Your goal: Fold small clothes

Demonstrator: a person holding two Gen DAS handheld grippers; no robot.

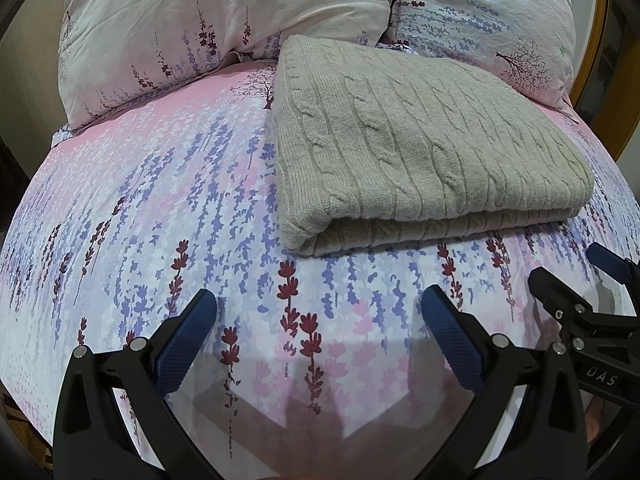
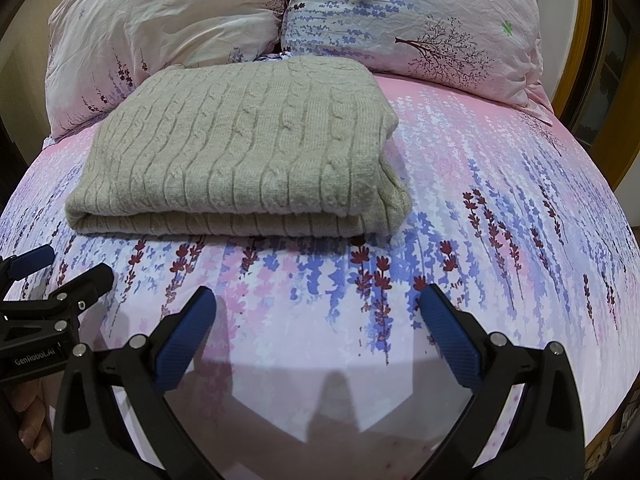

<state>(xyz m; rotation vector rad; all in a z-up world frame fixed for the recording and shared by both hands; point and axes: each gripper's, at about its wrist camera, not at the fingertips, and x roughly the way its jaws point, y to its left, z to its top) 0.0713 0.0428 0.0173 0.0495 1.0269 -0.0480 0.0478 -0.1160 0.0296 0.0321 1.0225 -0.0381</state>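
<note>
Sweater (image 1: 420, 148) lies folded on the bed (image 1: 168, 200), right of centre in the left view and left of centre in the right view, in front of the pillows (image 1: 200, 20). My left tool (image 1: 318, 312) and right tool (image 2: 318, 308) are both released, holding nothing, apart from it. Its long axis runs across the frame; the folded edge faces me. I judge the fold nearly done; next I would press the thick edge flat, evenly from both ends.

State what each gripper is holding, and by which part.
Nothing is held. The left gripper and right gripper are both open above the bedsheet, short of the folded sweater.
</note>
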